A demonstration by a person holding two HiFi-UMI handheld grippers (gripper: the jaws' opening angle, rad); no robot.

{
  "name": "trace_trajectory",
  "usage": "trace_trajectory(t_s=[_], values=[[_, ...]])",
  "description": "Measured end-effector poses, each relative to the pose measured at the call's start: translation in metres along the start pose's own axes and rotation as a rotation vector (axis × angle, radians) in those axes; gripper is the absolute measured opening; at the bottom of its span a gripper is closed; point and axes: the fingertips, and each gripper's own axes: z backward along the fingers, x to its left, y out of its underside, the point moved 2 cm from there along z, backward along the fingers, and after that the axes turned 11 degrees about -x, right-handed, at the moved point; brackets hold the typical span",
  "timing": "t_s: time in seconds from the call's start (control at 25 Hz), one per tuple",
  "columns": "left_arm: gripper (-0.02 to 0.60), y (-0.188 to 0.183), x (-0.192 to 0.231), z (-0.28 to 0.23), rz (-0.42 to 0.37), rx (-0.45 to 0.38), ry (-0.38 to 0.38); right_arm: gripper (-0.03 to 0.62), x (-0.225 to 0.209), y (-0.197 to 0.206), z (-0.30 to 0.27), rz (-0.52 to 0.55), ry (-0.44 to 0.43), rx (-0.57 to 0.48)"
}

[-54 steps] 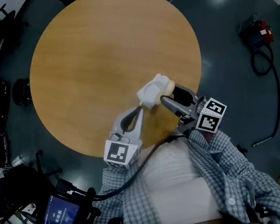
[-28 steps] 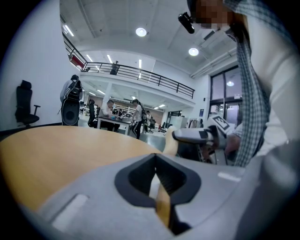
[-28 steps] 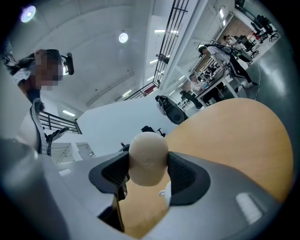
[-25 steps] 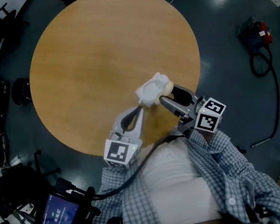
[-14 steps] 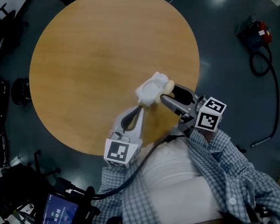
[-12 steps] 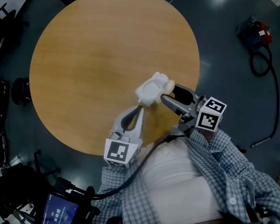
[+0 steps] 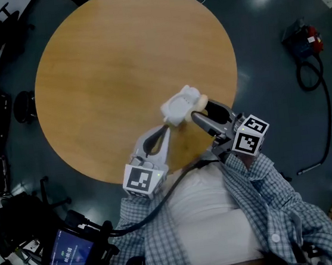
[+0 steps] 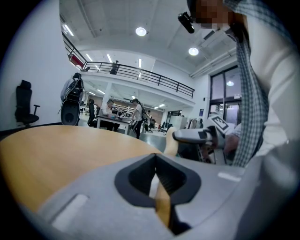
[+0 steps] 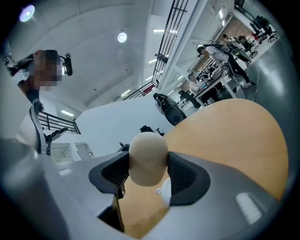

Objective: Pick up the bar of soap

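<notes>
As right gripper (image 9: pixel 149 172) pinches bar of soap (image 9: pixel 148 155), left gripper (image 8: pixel 155 158) closed.

The bar of soap (image 9: pixel 148 158), a smooth, cream, rounded oval, sits clamped upright in the right claw (image 9: pixel 147 171), above the tabletop (image 9: pixel 234 136).

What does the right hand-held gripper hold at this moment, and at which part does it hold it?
The right hand-held gripper holds the bar of soap. Its two pads press on opposite sides of the soap, near its middle.
</notes>
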Motion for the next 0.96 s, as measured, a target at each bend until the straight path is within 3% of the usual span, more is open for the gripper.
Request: trace_trajectory(t_s=[0.2,0.36,0.96], values=[[-0.002,0.0021,0.0017,-0.0017,-0.020,-0.033,0.008,0.262,0.0000,-0.0002,0.0007,-0.001,-0.001,-0.001],[-0.002,-0.0004,-0.0011,-0.0009,0.001,0.002,0.003,0.262,0.0012,-0.0004,0.0009,-0.002,-0.005,-0.001],[-0.002,0.0061,0.0048,-0.0005,-0.036,-0.035,0.001,0.262,0.0020,-0.0006,-0.0023,-0.010,-0.020,-0.007]])
